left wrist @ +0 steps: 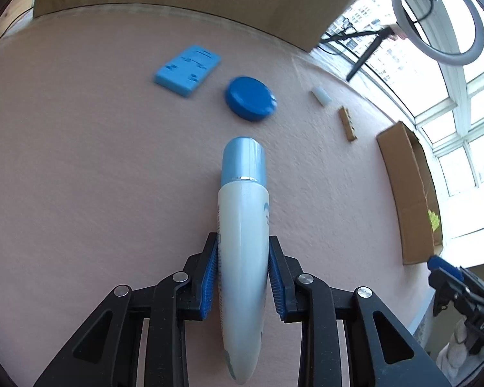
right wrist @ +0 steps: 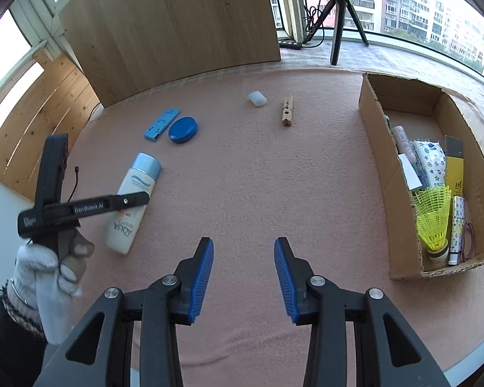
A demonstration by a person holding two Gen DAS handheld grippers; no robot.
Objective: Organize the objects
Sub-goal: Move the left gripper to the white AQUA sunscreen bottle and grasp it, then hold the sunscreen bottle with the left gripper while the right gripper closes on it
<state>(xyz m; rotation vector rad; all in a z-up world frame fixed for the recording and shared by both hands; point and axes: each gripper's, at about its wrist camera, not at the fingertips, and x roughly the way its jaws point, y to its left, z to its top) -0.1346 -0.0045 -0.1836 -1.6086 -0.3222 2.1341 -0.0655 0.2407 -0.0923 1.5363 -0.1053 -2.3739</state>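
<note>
The left hand-held gripper (left wrist: 242, 274) is set astride a white sunscreen bottle (left wrist: 243, 242) with a pale blue cap (left wrist: 243, 161), which lies flat on the pink-covered desk (left wrist: 80, 177). The blue ribbed pads (left wrist: 209, 274) are seen against both sides of the bottle's body, so the bottle is taken to be pinched; whether it is squeezed firmly cannot be told. The grip is placed on the wide body rather than the cap, presumably so that the bottle is kept from tipping when lifted.

In the right wrist view the same gripper is carried by a white-gloved hand (right wrist: 48, 258) and angled down over the bottle.

The right hand-held gripper (right wrist: 243, 277) is held spread and empty above bare cloth.

Farther out, a blue flat block (left wrist: 187, 69), a blue round lid (left wrist: 250, 98), a small white cap (left wrist: 321, 95) and a wooden clothespin (left wrist: 347, 122) are left loose on the desk.

At the right edge a cardboard box (right wrist: 371, 122) is stood open; a yellow shuttlecock (right wrist: 434, 216), a patterned packet and other small items are already collected in it. It is judged to be the bottle's destination.
</note>
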